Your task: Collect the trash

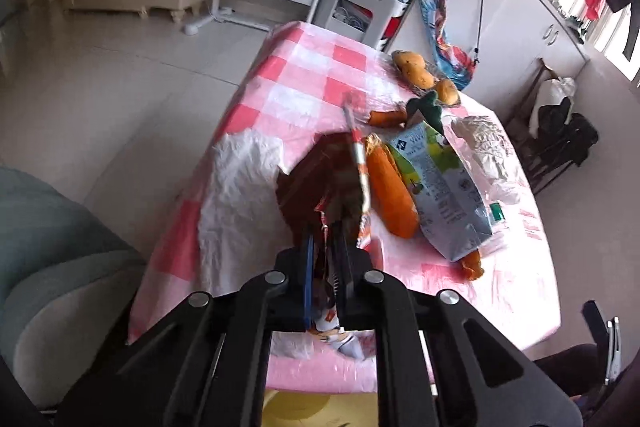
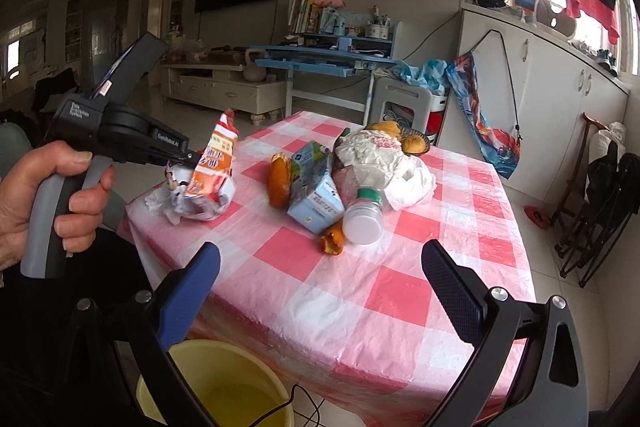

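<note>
Left gripper (image 2: 191, 158): I saw it clamped tight on the crinkly orange-and-white snack wrapper (image 2: 212, 163), held just above the table's near left corner.
Right gripper (image 2: 320, 291): its blue fingers (image 2: 188, 295) stood wide apart, holding nothing.
Other trash: a boxy blue carton (image 2: 314, 193), a round bottle (image 2: 363, 213), soft orange peels (image 2: 279, 179).
Table (image 2: 384, 291): a shiny pink-checked plastic cloth.
Below: a round yellow bucket (image 2: 152, 393) on pale floor tiles.

L gripper (image 1: 326, 227) clamped on orange snack wrapper (image 1: 352, 167), over near-left part of checked table (image 1: 304, 67). Milk carton (image 1: 448, 183), peels (image 1: 394, 195) mid; white tissue (image 1: 240, 195) at left edge.
</note>
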`<action>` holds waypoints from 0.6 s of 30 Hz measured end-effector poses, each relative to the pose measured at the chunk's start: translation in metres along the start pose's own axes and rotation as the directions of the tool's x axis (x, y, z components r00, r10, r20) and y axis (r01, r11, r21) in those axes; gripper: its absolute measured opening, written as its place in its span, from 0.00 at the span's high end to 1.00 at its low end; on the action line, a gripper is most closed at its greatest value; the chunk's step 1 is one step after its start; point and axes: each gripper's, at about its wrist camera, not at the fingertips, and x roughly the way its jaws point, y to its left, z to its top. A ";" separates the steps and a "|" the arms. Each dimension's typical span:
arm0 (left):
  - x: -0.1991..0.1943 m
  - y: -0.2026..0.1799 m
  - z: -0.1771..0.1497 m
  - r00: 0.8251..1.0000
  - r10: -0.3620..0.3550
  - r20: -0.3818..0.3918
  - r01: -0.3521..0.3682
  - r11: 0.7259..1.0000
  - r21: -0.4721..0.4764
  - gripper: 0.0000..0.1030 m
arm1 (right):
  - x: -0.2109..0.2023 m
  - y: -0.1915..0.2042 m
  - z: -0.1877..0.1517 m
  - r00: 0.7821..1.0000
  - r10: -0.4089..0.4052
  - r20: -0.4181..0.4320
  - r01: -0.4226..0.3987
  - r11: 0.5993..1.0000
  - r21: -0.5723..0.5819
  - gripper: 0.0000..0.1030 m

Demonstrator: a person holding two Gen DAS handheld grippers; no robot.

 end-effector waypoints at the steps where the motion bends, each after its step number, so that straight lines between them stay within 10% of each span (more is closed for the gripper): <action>1: 0.001 0.001 -0.001 1.000 -0.008 -0.008 0.008 1.000 0.001 0.91 | 0.000 0.001 0.000 1.000 0.001 -0.001 -0.001 1.000 -0.005 0.06; 18: -0.041 -0.017 0.005 0.985 -0.157 0.078 0.153 0.987 0.051 0.98 | 0.001 0.011 -0.002 1.000 0.007 -0.006 -0.007 0.998 -0.058 0.06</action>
